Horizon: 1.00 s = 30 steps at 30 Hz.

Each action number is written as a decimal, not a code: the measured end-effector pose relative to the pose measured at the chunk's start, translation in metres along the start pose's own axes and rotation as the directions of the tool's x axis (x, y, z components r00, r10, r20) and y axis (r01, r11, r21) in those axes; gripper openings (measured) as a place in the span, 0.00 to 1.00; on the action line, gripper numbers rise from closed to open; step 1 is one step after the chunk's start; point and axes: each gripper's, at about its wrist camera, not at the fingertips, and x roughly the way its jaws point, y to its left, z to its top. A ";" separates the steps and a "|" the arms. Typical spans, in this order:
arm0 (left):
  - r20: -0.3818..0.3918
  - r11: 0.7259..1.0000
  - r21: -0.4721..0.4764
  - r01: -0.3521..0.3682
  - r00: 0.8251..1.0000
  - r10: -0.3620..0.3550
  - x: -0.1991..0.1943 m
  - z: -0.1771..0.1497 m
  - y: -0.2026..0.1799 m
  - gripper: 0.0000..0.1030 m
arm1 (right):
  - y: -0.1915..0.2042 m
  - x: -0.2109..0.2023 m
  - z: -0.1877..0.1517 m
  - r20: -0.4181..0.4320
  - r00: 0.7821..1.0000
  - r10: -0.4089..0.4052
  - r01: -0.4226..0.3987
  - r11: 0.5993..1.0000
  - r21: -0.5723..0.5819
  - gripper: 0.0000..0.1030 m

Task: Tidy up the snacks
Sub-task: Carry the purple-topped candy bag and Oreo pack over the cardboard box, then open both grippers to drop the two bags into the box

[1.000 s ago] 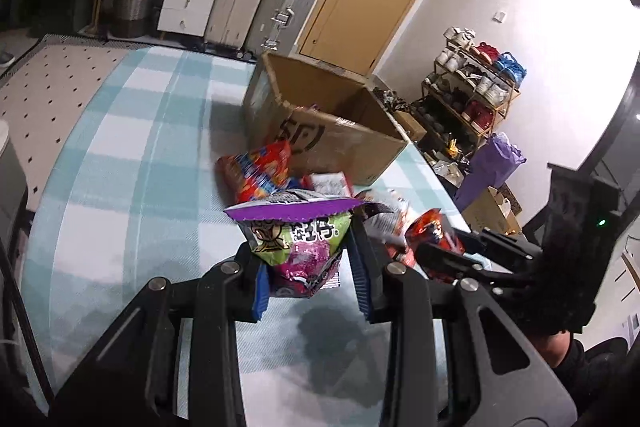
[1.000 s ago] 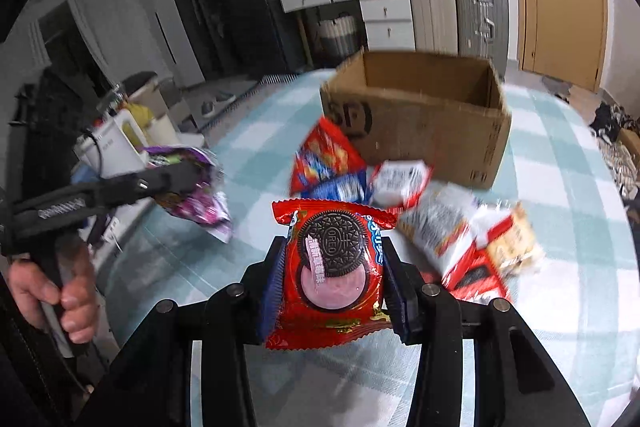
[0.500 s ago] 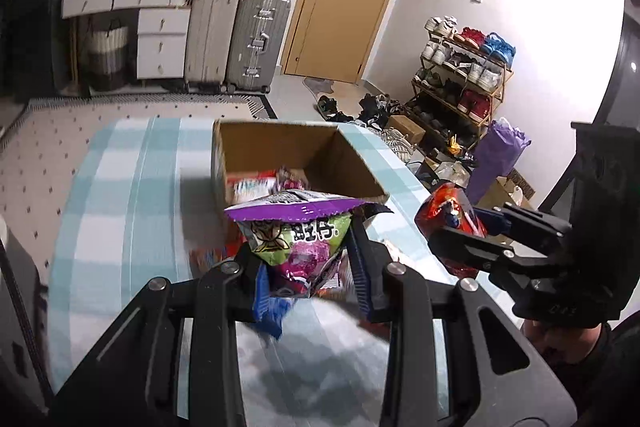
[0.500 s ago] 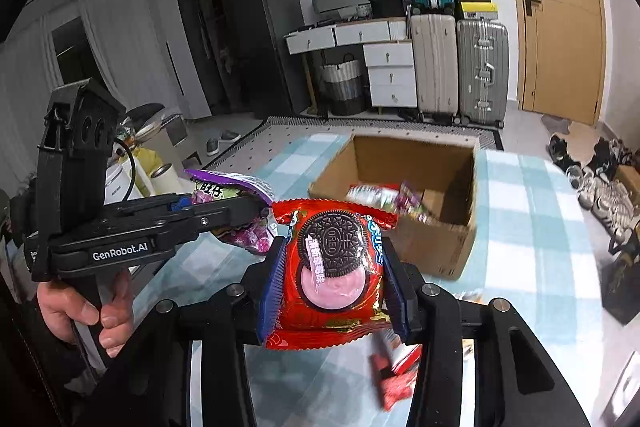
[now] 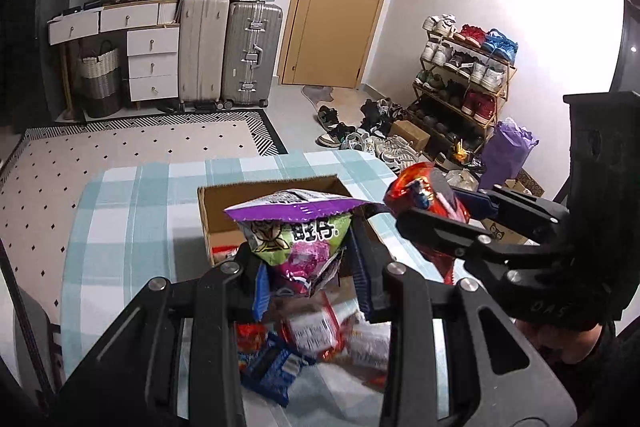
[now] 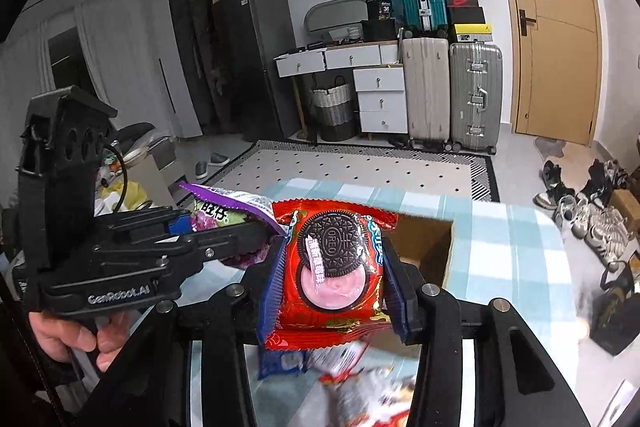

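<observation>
My left gripper [image 5: 308, 279] is shut on a purple and green snack bag [image 5: 296, 231], held above the near edge of the open cardboard box [image 5: 208, 207]. My right gripper [image 6: 334, 291] is shut on a red Oreo packet [image 6: 332, 271], held just right of the left gripper; it shows in the left wrist view [image 5: 424, 195] too. The box [image 6: 424, 239] lies behind the packet. Loose snack packets [image 5: 308, 335] lie on the checked tablecloth [image 5: 124, 211] below the grippers.
Blurred snacks [image 6: 360, 383] lie under the right gripper. The table ends at the right near shoes [image 6: 588, 211] on the floor. Suitcases [image 5: 228, 51], drawers [image 5: 152, 63] and a shoe rack [image 5: 464, 79] stand beyond the table.
Both grippers have risen and moved forward with their snacks, from over the loose pile to above the box's near edge, and have come closer together.
</observation>
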 end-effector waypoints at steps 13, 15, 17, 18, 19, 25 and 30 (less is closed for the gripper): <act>-0.088 0.999 -0.044 -0.010 0.996 0.006 0.098 0.024 0.045 0.29 | -0.045 0.086 0.020 -0.052 0.999 -0.006 0.011 0.995 0.095 0.43; -0.107 0.999 -0.048 -0.005 0.994 -0.001 0.116 0.021 0.051 0.29 | -0.051 0.099 0.017 -0.073 0.997 -0.012 0.018 0.995 0.096 0.43; -0.123 0.998 -0.062 0.002 0.992 -0.010 0.132 0.015 0.060 0.29 | -0.057 0.110 0.010 -0.091 0.996 -0.018 0.027 0.995 0.098 0.43; -0.138 0.997 -0.078 0.007 0.990 -0.018 0.142 0.013 0.064 0.29 | -0.060 0.116 0.007 -0.102 0.994 -0.024 0.034 0.994 0.100 0.43; -0.149 0.996 -0.088 0.014 0.988 -0.027 0.150 0.010 0.068 0.29 | -0.064 0.121 0.005 -0.111 0.993 -0.026 0.037 0.994 0.103 0.43; -0.207 0.994 -0.099 0.041 0.976 -0.061 0.186 -0.002 0.077 0.30 | -0.082 0.147 -0.012 -0.149 0.989 -0.029 0.047 0.991 0.124 0.49; -0.208 0.987 -0.158 0.021 0.977 -0.054 0.191 -0.006 0.089 0.68 | -0.092 0.147 -0.021 -0.124 0.989 -0.083 0.098 0.988 0.121 0.69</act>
